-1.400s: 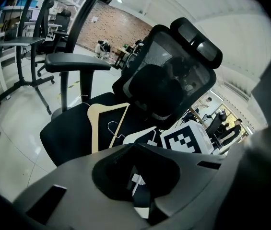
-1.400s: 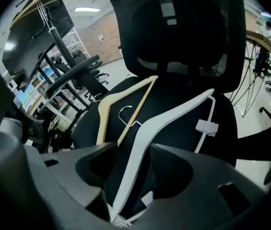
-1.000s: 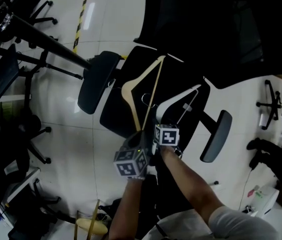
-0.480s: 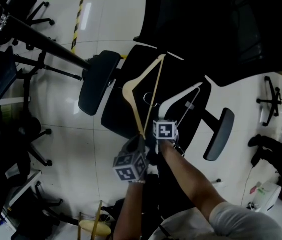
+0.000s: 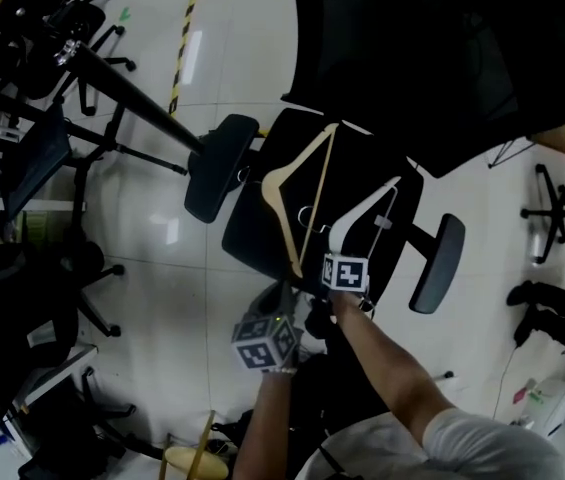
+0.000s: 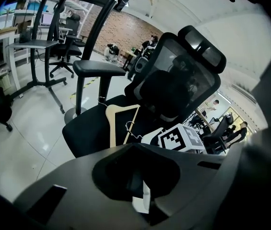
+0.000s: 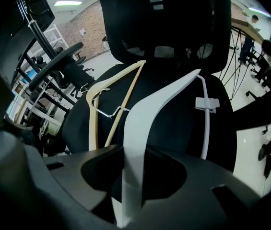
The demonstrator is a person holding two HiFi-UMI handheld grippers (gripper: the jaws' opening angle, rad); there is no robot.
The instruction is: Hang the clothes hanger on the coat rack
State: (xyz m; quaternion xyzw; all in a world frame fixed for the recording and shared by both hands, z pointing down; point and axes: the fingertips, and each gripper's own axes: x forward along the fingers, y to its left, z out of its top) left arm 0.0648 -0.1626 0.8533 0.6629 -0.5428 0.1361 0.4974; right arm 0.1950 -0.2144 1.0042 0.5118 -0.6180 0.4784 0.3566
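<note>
on the black chair seat [image 7: 173, 128] lie a wooden hanger [image 7: 93, 123] and a white hanger [image 7: 142, 109]; our right gripper [image 7: 134, 186], about half open and closing, straddles the white one's arm (dark gaps either side, no pinch).

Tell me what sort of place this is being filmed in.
Most likely an office or lab workroom: several wheeled office chairs stand about, a mesh-backed chair is close by, desks stand near a brick wall, and striped hazard tape runs across the pale tiled floor.
</note>
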